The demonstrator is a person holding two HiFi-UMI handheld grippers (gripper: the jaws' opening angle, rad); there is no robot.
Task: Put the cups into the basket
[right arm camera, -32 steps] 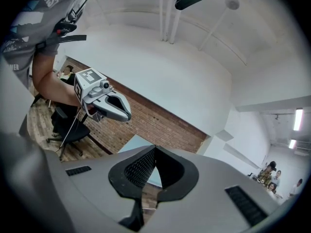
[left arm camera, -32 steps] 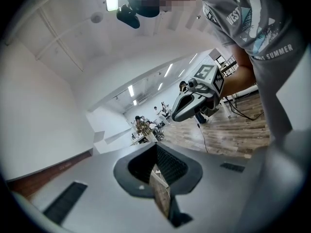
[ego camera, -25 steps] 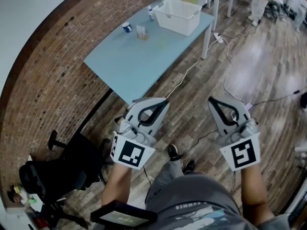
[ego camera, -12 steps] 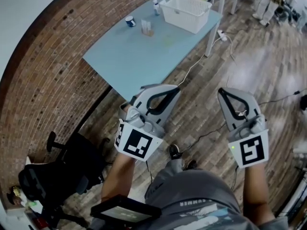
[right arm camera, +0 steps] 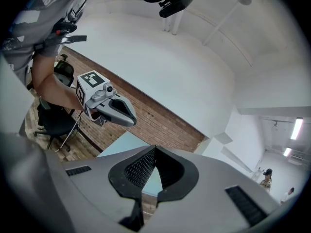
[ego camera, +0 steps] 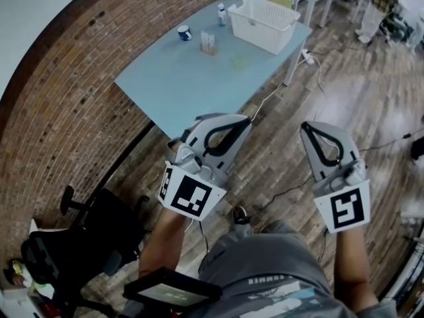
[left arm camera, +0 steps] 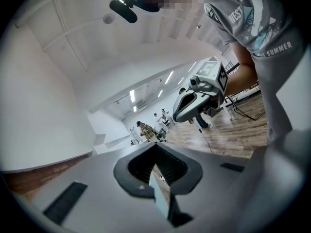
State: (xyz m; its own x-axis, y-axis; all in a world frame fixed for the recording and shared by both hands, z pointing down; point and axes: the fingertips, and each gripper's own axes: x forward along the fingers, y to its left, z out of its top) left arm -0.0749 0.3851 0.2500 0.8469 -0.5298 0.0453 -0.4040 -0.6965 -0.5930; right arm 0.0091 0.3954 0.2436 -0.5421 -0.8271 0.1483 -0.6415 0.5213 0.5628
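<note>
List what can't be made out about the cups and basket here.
- Inside of the basket: head view, too small and far to tell whether it holds anything.
- Things beside the blue cup: head view, too small to name or count.
- Everything on the table: both gripper views, blocked by the bodies of the left hand-held gripper and right hand-held gripper, both shut and empty.

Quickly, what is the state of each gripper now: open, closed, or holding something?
Left gripper: jaws closed together, holding nothing.
Right gripper: jaws closed together, holding nothing.
</note>
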